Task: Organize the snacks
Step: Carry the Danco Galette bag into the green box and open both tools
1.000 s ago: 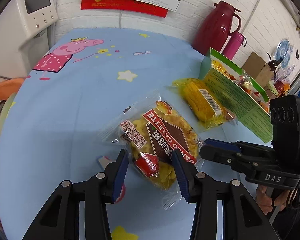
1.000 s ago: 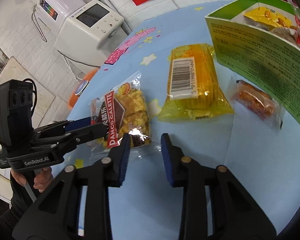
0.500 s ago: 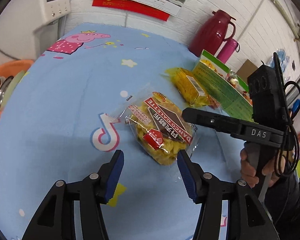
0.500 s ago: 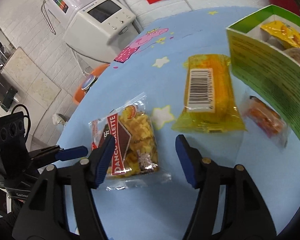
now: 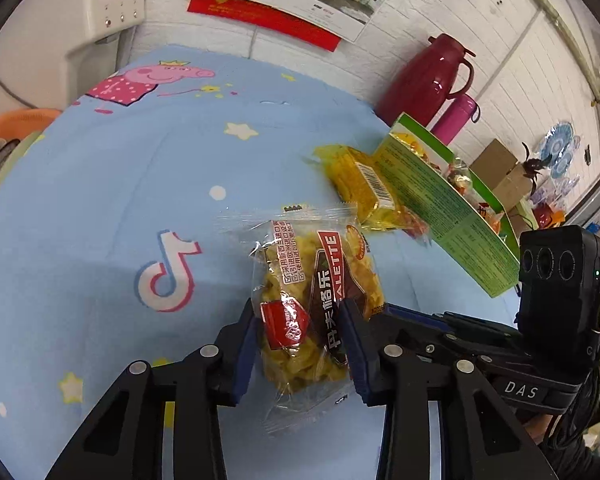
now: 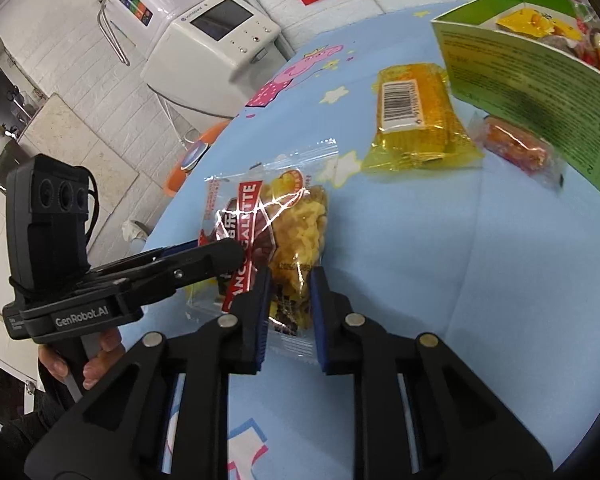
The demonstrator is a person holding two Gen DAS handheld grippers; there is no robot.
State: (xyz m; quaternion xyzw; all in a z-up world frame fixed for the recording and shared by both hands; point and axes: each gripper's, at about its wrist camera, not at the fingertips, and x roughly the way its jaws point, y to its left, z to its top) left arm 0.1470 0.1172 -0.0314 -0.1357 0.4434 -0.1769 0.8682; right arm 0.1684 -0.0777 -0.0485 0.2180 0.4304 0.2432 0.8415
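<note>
While the left tongs (image 5: 300, 336) clamp the chip packet (image 5: 320, 300), the right tongs (image 6: 288, 300) pinch its other end.

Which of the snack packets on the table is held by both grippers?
The clear packet of yellow biscuits with a red label. The yellow packet with a barcode and the small orange one lie untouched beside the green box.

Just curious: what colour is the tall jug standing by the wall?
Dark red tall plastic jug, seen best in the left wrist view.
</note>
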